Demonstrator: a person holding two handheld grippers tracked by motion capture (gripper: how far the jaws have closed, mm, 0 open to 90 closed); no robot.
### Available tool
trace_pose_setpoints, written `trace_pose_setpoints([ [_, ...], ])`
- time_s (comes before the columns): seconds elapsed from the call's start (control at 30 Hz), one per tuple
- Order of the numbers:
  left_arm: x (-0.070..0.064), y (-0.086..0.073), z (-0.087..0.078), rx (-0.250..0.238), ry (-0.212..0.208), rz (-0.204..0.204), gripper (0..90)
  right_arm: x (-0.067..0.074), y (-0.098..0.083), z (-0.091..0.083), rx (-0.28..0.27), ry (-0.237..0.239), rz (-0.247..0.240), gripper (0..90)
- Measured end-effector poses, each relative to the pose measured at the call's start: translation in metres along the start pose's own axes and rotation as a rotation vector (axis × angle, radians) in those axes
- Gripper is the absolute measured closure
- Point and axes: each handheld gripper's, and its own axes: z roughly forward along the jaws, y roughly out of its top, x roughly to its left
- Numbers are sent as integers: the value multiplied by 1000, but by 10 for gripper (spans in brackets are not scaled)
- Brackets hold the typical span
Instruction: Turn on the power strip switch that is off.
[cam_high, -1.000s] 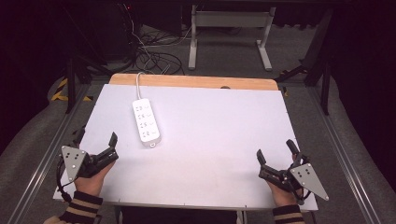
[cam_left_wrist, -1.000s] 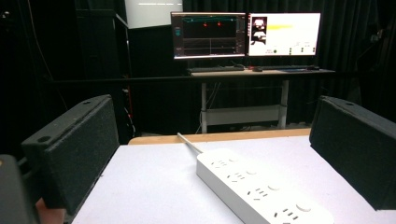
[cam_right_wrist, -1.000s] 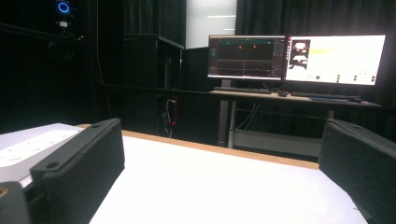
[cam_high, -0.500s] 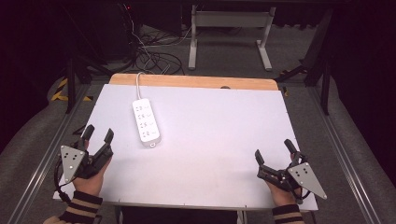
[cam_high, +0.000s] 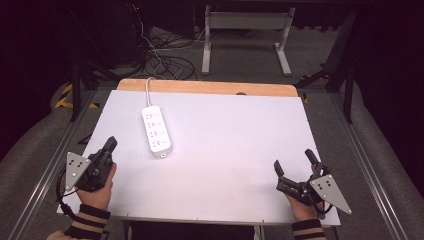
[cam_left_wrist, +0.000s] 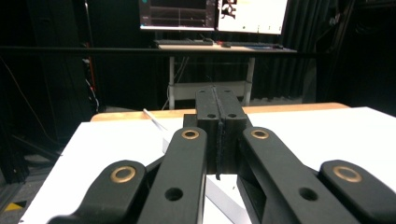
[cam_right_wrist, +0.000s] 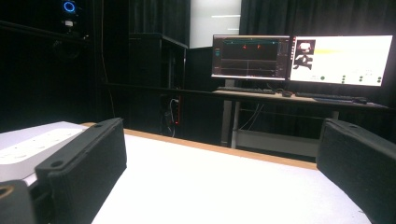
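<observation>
Power strip (cam_high: 156, 130), white, lying flat on the left half of the white table (cam_high: 225, 150), long axis running away from the person, cord trailing off the far wooden edge. Untouched, same spot as a second ago, well apart from both tools.

Over at the near left corner: left gripper (cam_high: 111, 144), held in the left hand (cam_high: 97, 187), pointing up-table toward the near end of the strip. Big change here — jaws spread wide a second ago, half closed a moment later, now just closed and pressed flat together with nothing between them. Confirmed in the left gripper view: left gripper (cam_left_wrist: 220, 119) with pads meeting along one thin seam, a bit of the strip's white body (cam_left_wrist: 224, 198) peeking out below, beyond the linkage. Hand itself barely shifted, nosed slightly up the table edge.

Middle of the table: bare white surface, no change.

Near right corner: right gripper (cam_high: 292, 161), in the right hand (cam_high: 300, 207), jaws spread wide in a V, holding nothing. Same pose, same place as before. Right gripper view: right gripper (cam_right_wrist: 224, 163) with two black pads far apart at either edge, the strip (cam_right_wrist: 32, 149) off to the left, monitors (cam_right_wrist: 299, 58) glowing on a desk beyond the table.
</observation>
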Motion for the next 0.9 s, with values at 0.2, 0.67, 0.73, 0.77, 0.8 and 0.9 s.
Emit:
trace_pose_setpoints([
  [0.2, -2, 8, 7, 29, -22, 6, 900, -1, 0, 0, 0, 1, -2, 23],
  [0.67, -11, 52, 48, 142, -46, 155, 900, -1, 3, 6, 13, 8, 13, 34],
  [0.73, -11, 57, 52, 150, -46, 156, 900, -1, 3, 5, 13, 4, 10, 36],
  [0.77, -12, 64, 57, 161, -43, 173, 900, -2, 4, 5, 8, 4, 14, 35],
  [0.8, -13, 67, 60, 170, -42, 172, 900, -3, 5, 5, 6, 1, 13, 36],
  [0.9, -16, 87, 82, 236, -43, 197, 900, -3, 6, 5, 8, -6, 17, 36],
])
